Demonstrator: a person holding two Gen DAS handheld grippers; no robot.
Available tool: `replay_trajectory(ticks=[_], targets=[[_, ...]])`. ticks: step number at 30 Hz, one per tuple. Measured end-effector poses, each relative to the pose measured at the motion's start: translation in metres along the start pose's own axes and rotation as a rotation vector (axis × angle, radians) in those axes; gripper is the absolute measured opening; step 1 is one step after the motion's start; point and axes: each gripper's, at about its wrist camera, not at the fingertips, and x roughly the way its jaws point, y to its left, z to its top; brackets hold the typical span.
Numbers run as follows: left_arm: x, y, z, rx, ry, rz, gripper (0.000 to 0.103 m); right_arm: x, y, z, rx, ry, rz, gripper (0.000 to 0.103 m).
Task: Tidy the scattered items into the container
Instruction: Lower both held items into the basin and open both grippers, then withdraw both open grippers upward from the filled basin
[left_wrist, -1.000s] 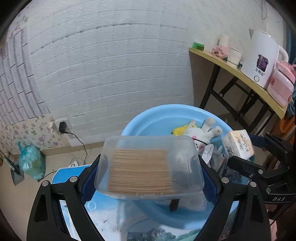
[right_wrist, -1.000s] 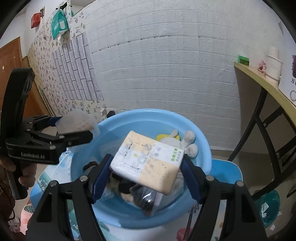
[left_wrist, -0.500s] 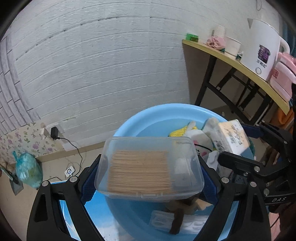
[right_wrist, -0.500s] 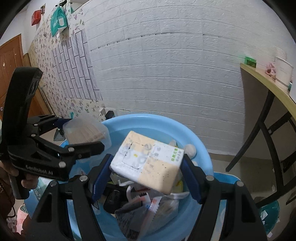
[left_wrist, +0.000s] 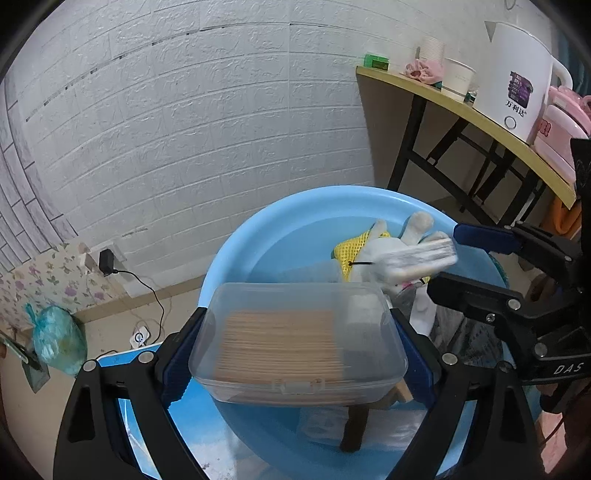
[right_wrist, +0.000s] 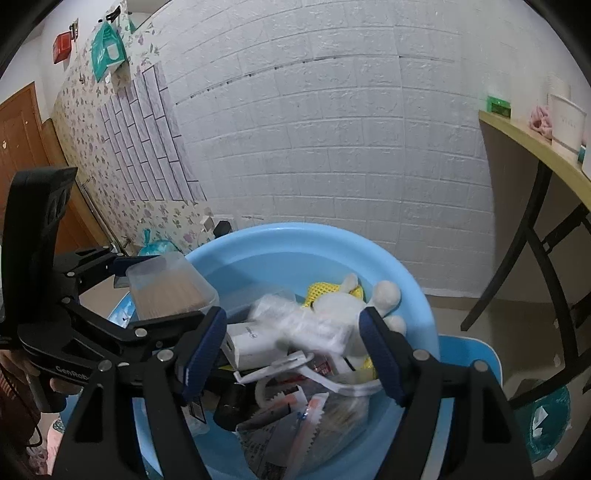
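Observation:
My left gripper (left_wrist: 295, 347) is shut on a clear plastic box of toothpicks (left_wrist: 295, 339) and holds it over the near-left rim of the blue basin (left_wrist: 258, 236). The box also shows in the right wrist view (right_wrist: 170, 291). My right gripper (right_wrist: 293, 350) is open over the basin (right_wrist: 413, 295). A blurred tissue pack (right_wrist: 306, 325) is falling free between its fingers; it also shows in the left wrist view (left_wrist: 417, 258). In the basin lie a white plush rabbit (right_wrist: 354, 299), a yellow mesh item (right_wrist: 321, 291), a white box (right_wrist: 255, 339) and several packets (right_wrist: 288, 428).
The basin stands on a blue stool (right_wrist: 469, 354). A wooden table (left_wrist: 480, 118) with a white kettle (left_wrist: 517, 92), paper cups (left_wrist: 454, 79) and a pink appliance (left_wrist: 561, 125) is at the right. A teal bag (left_wrist: 55, 339) and a charger cable (left_wrist: 147, 295) lie by the wall.
My right gripper has opened and let go of the tissue pack, which drops into the basin. My left gripper still holds the toothpick box and has moved further over the basin.

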Motion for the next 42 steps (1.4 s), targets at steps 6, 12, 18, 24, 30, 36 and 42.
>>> replay_trajectory(ticks=[6, 12, 18, 24, 30, 36, 42], targets=[[-0.01, -0.005, 0.0, 0.019, -0.026, -0.001, 0.092, -0.008, 0.003, 0.001, -0.005, -0.005, -0.006, 0.075], [-0.025, -0.012, 0.003, 0.05, -0.072, 0.001, 0.093, -0.02, 0.003, -0.001, -0.002, -0.018, -0.018, 0.075], [-0.035, -0.012, 0.003, 0.046, -0.088, 0.004, 0.093, -0.029, 0.005, -0.001, -0.005, -0.022, -0.026, 0.075], [-0.049, -0.011, -0.001, 0.03, -0.1, 0.012, 0.095, -0.04, 0.01, -0.003, 0.0, -0.028, -0.026, 0.075], [-0.063, -0.007, -0.013, -0.018, -0.095, 0.037, 0.1, -0.046, 0.012, -0.01, 0.046, 0.001, -0.024, 0.075], [-0.081, -0.003, -0.029, -0.081, -0.078, 0.124, 0.1, -0.056, 0.023, -0.017, 0.045, 0.019, -0.042, 0.075], [-0.11, -0.006, -0.042, -0.102, -0.109, 0.205, 0.101, -0.069, 0.035, -0.022, 0.043, 0.018, -0.059, 0.085]])
